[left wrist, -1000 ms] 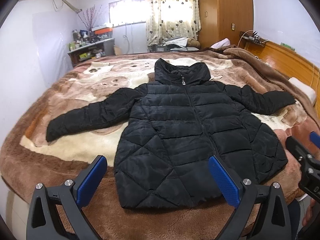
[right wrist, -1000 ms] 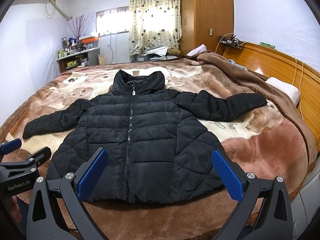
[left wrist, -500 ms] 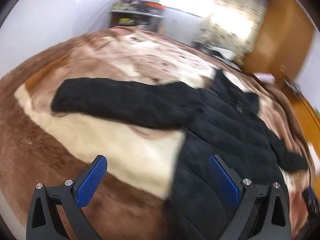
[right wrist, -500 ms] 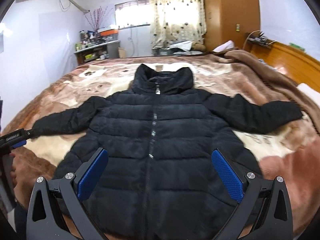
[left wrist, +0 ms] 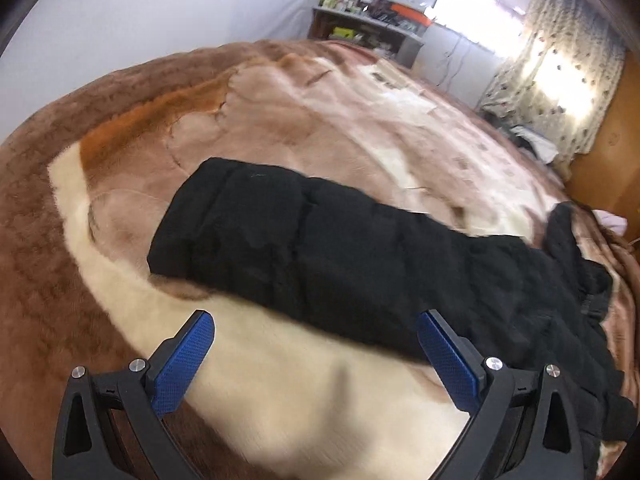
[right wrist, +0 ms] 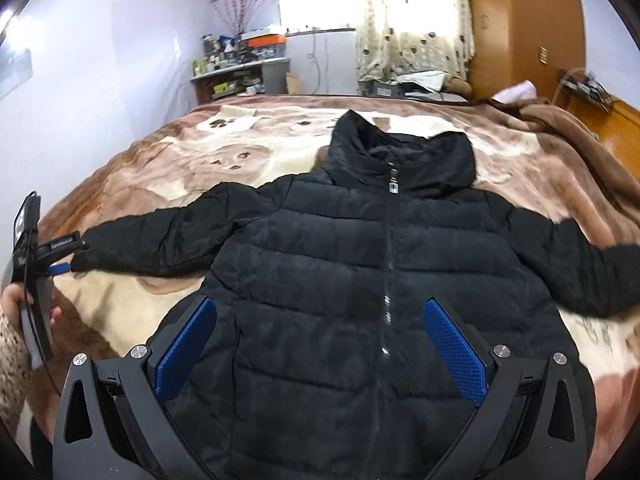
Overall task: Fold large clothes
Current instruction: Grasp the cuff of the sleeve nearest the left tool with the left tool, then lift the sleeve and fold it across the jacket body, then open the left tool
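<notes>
A black quilted jacket (right wrist: 360,280) lies face up on the bed's brown blanket (right wrist: 168,148), zipped, sleeves spread (collar farthest away). The right gripper (right wrist: 320,344) hovers over its front, jaws wide, empty. The left gripper (left wrist: 316,356) sits by the sleeve cuff (left wrist: 208,220), jaws wide, holding nothing.

One black padded jacket (right wrist: 360,280) with two spread sleeves is shown on one bed (right wrist: 168,148); two hand-held grippers, left (left wrist: 316,356) and right (right wrist: 320,344), and one curtain (right wrist: 412,20) are counted.
</notes>
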